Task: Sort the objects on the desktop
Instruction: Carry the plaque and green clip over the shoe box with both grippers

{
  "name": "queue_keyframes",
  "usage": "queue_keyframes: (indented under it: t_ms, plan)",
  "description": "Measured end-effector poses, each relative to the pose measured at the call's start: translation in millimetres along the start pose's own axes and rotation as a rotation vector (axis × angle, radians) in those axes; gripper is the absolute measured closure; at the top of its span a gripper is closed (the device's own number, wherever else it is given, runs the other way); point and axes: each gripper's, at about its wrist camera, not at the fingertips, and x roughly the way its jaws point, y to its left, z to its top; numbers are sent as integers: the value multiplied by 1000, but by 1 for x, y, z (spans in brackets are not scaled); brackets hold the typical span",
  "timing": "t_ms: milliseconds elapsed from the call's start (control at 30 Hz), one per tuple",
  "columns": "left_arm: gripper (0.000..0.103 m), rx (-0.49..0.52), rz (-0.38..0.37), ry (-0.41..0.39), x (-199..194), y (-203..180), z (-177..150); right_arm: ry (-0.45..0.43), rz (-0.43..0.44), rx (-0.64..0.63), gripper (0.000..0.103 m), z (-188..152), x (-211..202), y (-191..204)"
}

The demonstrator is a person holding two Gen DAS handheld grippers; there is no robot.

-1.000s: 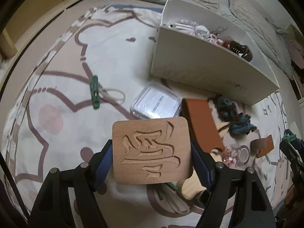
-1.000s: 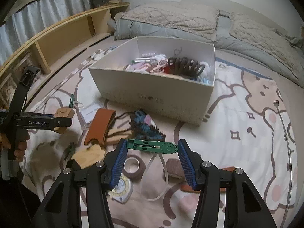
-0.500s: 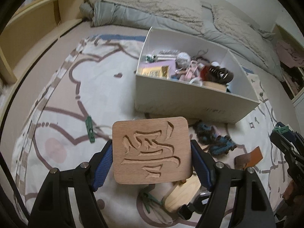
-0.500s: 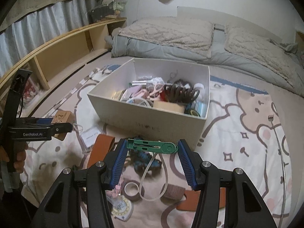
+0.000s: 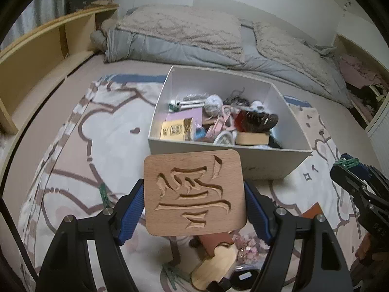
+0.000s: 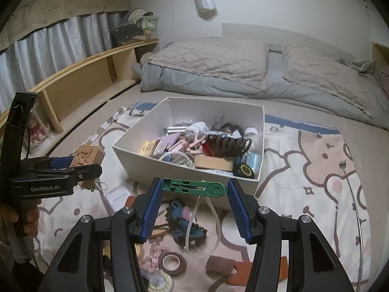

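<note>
My left gripper (image 5: 194,194) is shut on a carved wooden block (image 5: 194,192) and holds it in the air in front of the white box (image 5: 267,168). The block also shows in the right wrist view (image 6: 85,157), left of the box (image 6: 143,168). My right gripper (image 6: 194,189) is shut on a green plastic tool (image 6: 194,187) with a clear loop hanging from it, held just before the box's near wall. The box holds several small items, among them a dark hair claw (image 6: 228,146).
Loose items lie on the patterned blanket (image 6: 304,165) below the grippers: a blue yarn piece (image 6: 187,221), a tape roll (image 6: 173,262), a brown leather piece (image 6: 245,273), a green clip (image 5: 104,193). A wooden shelf (image 6: 80,90) runs along the left; bedding lies behind.
Both grippers have risen and tilted up with their loads still held. The box now sits lower and nearer in both views, and its contents show from above.
</note>
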Motion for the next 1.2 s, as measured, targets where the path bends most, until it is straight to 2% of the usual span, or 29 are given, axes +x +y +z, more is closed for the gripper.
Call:
queue_keyframes:
  t_ms: [533, 1000, 1200]
  plan:
    - [26, 56, -1, -165, -13, -25, 33, -120, -18, 33, 48, 34, -8, -1]
    - [26, -51, -56, -225, 14, -7, 75, -182, -25, 89, 48, 64, 14, -10]
    - [26, -51, -45, -248, 32, -1, 89, -188, -33, 97, 48, 72, 31, -16]
